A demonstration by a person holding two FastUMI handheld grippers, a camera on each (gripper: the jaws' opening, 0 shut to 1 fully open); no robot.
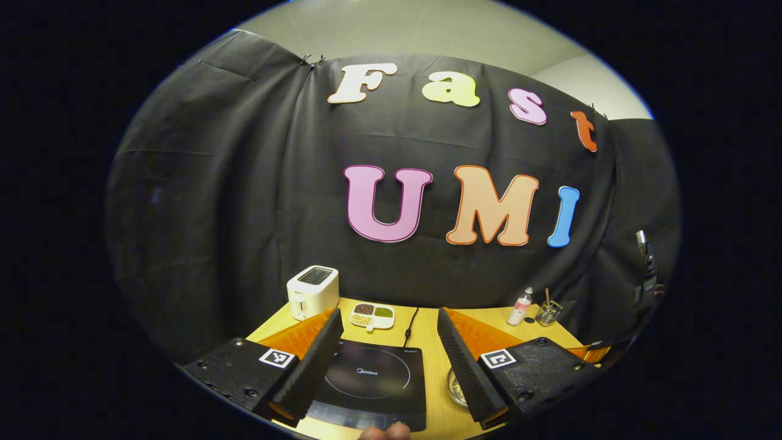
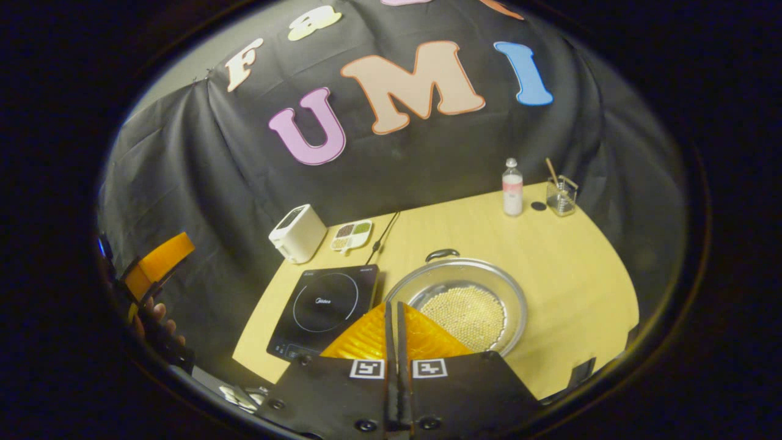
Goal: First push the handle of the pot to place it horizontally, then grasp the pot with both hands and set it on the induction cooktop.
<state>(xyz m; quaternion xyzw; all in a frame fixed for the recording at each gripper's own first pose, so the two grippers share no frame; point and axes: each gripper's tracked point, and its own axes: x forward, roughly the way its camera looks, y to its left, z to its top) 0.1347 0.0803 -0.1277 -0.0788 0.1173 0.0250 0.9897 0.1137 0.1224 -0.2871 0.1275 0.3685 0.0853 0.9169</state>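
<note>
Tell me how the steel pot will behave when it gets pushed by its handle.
The pot looks like rigid, thin metal with a wide, flat base, so it should probably slide or pivot on the smooth wooden table rather than tip. The layer of small pale beads inside may shift and add some weight. The small dark handle offers little contact, so a push could slip off.

Steel pot [image 2: 462, 304] of beads sits beside black induction cooktop [image 2: 324, 305].

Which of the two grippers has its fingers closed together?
The right gripper: its fingers meet above the pot. The left gripper is spread wide over the cooktop.
</note>
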